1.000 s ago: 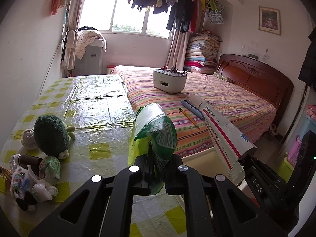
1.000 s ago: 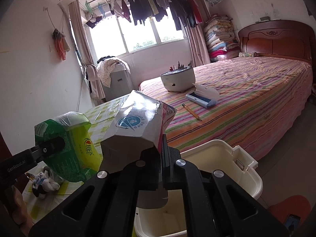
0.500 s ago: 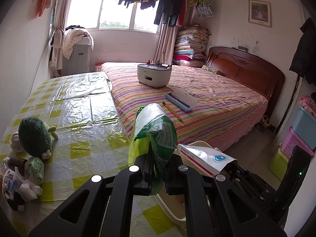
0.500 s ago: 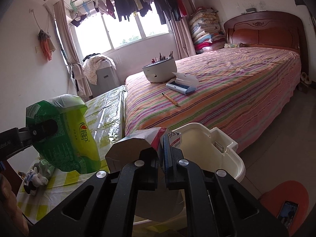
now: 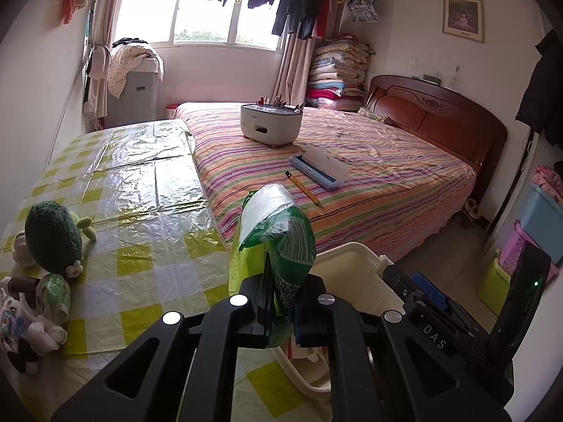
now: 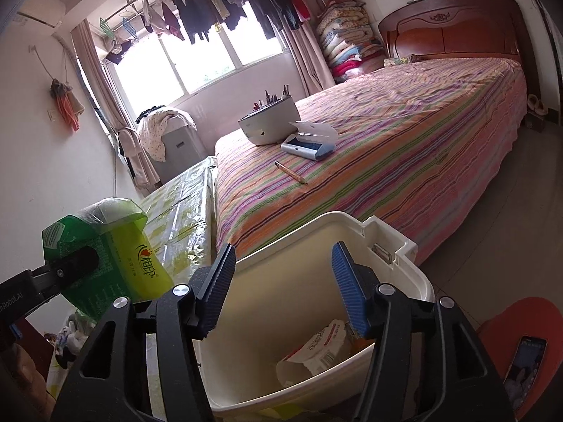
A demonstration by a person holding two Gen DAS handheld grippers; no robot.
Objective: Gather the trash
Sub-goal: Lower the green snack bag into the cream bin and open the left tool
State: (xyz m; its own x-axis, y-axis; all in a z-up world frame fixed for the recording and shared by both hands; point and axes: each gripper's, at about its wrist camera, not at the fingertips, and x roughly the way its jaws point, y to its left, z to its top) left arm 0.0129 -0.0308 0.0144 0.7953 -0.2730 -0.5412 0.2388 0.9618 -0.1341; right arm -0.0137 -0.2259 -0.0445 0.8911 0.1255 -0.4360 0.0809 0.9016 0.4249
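Note:
My left gripper (image 5: 281, 302) is shut on a green and yellow plastic packet (image 5: 278, 235), held upright at the table's edge beside the bin; the packet also shows in the right wrist view (image 6: 109, 260). A cream plastic bin (image 6: 397, 246) stands on the floor between table and bed, also in the left wrist view (image 5: 355, 267). My right gripper (image 6: 281, 288) is open and empty above the bin. A white paper carton (image 6: 316, 351) lies inside the bin.
A table with a yellow checked cover (image 5: 140, 211) holds plush toys (image 5: 52, 235) and wrappers at its left. The striped bed (image 5: 352, 161) carries a white organiser (image 5: 271, 123), a blue case (image 5: 318, 165) and a pencil (image 5: 304, 190). An orange stool with a phone (image 6: 524, 351) stands right.
My right gripper opened and let go of the white carton, which now lies in the bin. Both grippers moved toward the bin. The left gripper still holds the green packet.

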